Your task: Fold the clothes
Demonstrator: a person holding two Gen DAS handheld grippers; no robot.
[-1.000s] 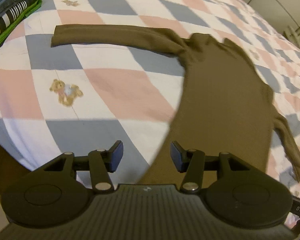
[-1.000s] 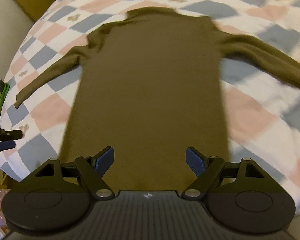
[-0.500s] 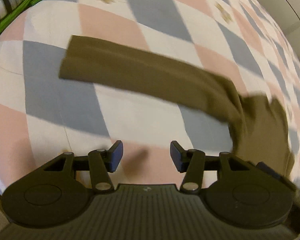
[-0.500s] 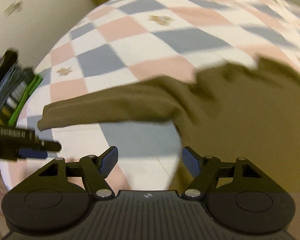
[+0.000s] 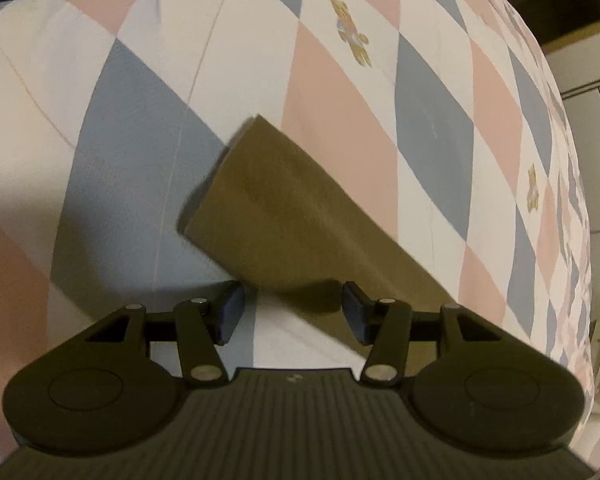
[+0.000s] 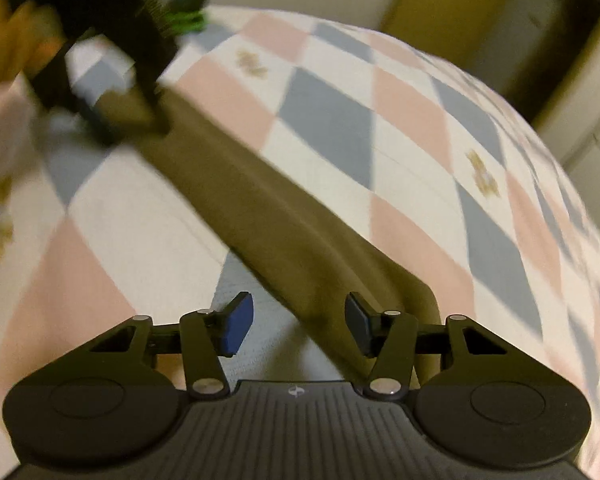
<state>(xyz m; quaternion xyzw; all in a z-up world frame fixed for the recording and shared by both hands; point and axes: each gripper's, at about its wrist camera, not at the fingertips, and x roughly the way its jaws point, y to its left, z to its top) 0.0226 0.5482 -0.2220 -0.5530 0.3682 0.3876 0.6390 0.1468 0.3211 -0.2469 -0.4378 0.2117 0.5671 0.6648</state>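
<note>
Here, an olive sleeve [image 5: 300,216] is lying flat on a checked bed [image 5: 340,92], both claws, left [image 5: 292,312] and right [image 6: 299,324], hovering released just above it.

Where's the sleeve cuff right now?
Left wrist view: cuff lies flat on the quilt, just ahead of the open left gripper; the sleeve runs back right.

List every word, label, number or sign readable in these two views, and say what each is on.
No readable words or numbers.
Small pale emblem, no letters, on the black ribbed body of the left gripper.
The same emblem on the right gripper.
Teddy bear prints on the checked quilt: pictures only.
</note>
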